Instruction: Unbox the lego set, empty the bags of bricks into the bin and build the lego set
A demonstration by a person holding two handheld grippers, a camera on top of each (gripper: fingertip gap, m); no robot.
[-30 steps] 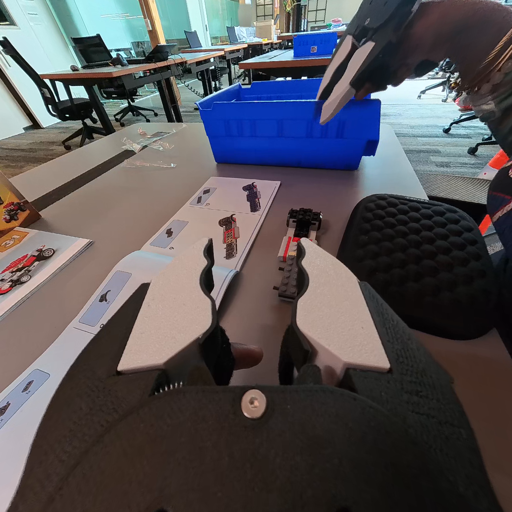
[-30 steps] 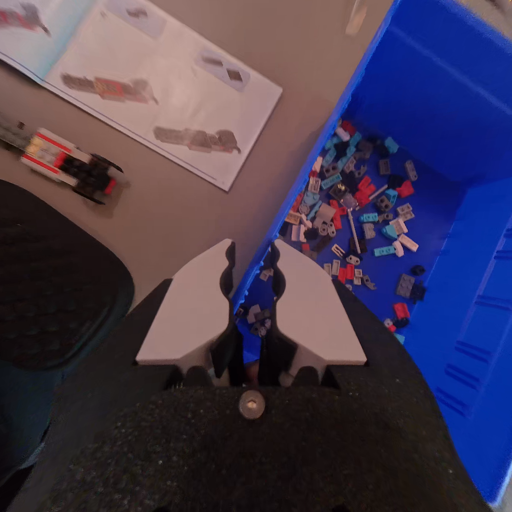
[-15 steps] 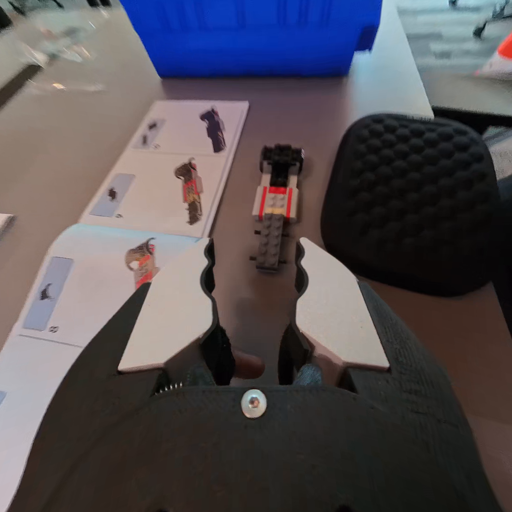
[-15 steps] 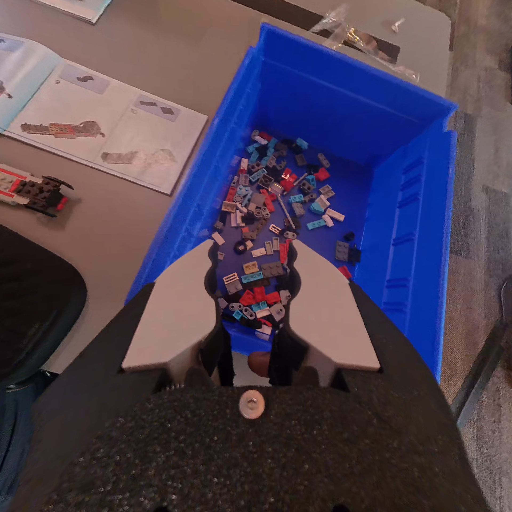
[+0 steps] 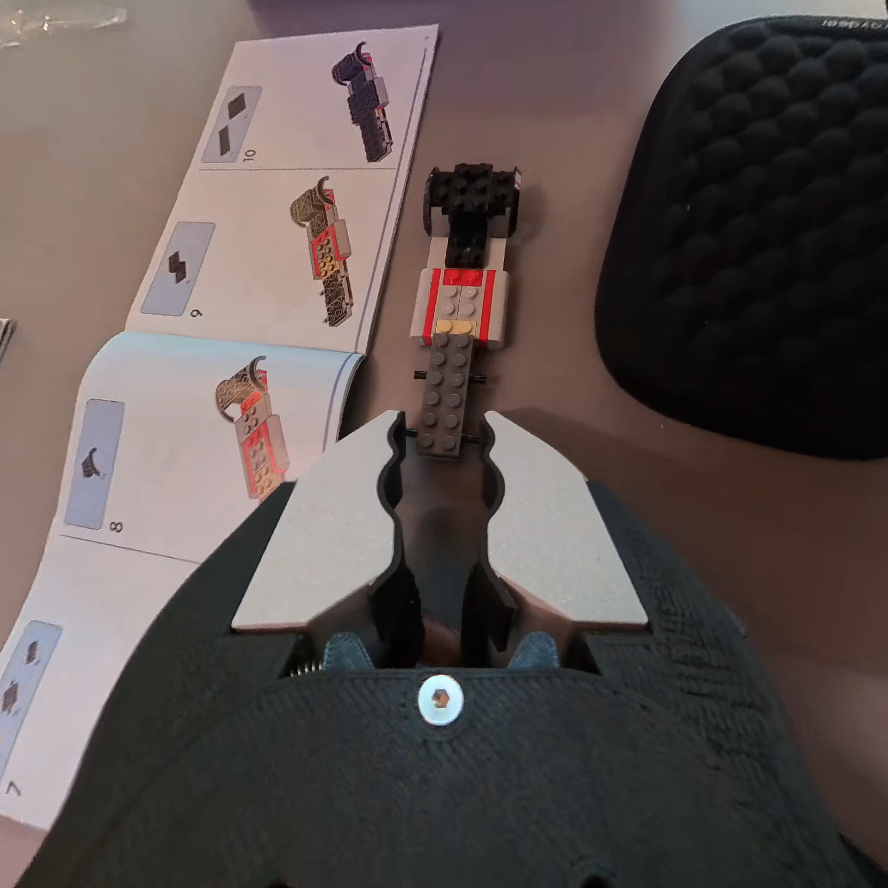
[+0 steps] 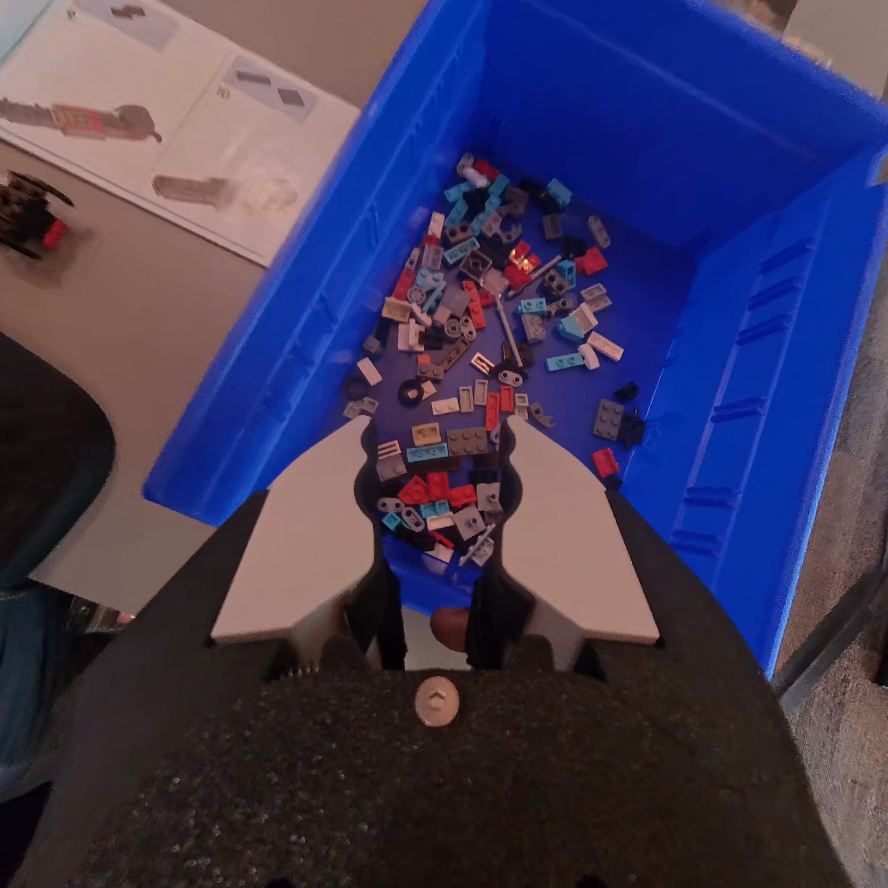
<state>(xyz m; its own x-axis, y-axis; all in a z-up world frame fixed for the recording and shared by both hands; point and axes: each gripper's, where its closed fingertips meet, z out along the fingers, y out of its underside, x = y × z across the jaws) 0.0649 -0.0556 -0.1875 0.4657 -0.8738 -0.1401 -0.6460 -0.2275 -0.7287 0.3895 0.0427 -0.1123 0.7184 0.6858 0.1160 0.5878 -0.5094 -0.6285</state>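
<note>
**At frame centre: both claws open, nothing held**

At the centre of the left wrist view, we saw our left claw [image 5: 439,427] gaping around the grey near end of the part-built car [image 5: 459,312], which lay on the surface [image 5: 552,504] beside the open booklet [image 5: 269,250]. Our right claw [image 6: 438,425] hung open and empty over the loose bricks [image 6: 485,346] in the blue bin [image 6: 749,394].

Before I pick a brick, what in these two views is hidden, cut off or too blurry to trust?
- Bricks at the blue bin's near end, right wrist view: partly behind the right gripper's fingers.
- Partly built car, right wrist view: cut by the left edge, blurred.
- Instruction booklet, left wrist view: lower pages behind the left gripper.
</note>
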